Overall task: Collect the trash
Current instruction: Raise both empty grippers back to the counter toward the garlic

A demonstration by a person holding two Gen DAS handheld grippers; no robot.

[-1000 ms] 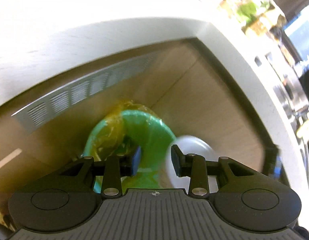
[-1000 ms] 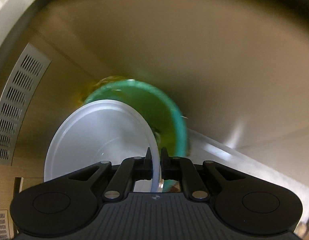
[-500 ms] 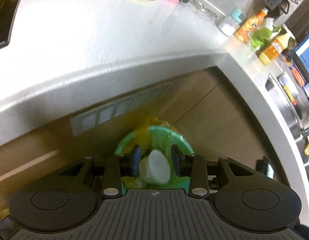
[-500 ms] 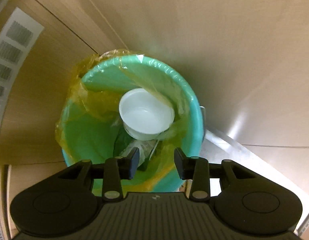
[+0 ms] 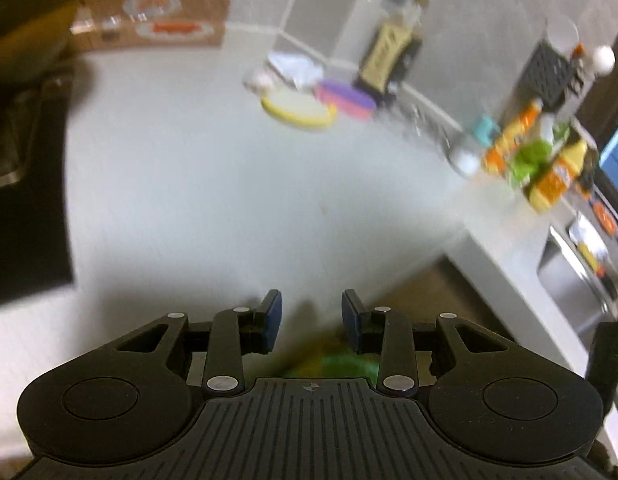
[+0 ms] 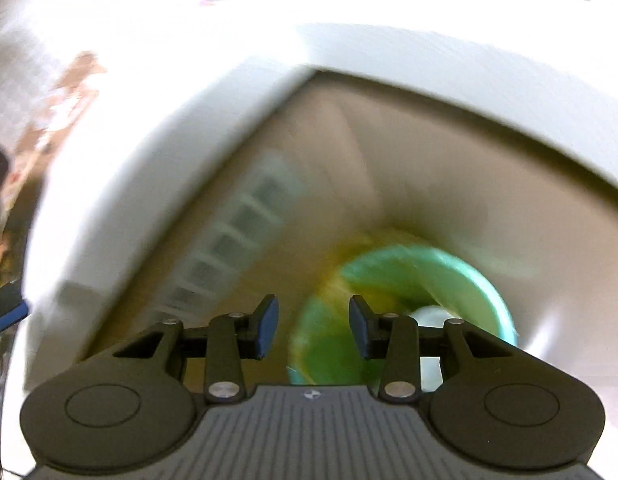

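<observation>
Black plastic grippers: two, one in each hand, each with two blue-padded fingers.
Left gripper (image 5: 311,322): jaws parted, nothing between the pads; it hangs over the near edge of the pale counter (image 5: 213,184).
Right gripper (image 6: 312,328): jaws parted and empty, poised above the bin.
Bin: one green bucket (image 6: 449,276) with a yellowish liner (image 6: 337,292), on the floor below the counter corner, against the wood-look cabinet front; from the left gripper only a green smear shows below the fingers.
Trash in bin: one white cup (image 6: 429,316) lies inside, near the bin's right wall, partly hidden by the right gripper's finger; anything else in there is too blurred to count.
Vent: one slotted grille (image 6: 233,240) on the cabinet, left of the bin.
Far counter, middle: one yellow-rimmed plate (image 5: 299,110), one purple-and-pink piece (image 5: 347,100) touching it on the right, one tall bottle (image 5: 391,58) behind.
Far counter, right: a cluster of orange and yellow bottles (image 5: 549,168), blurred, count unclear.
Left side: one dark hob (image 5: 25,200).
</observation>
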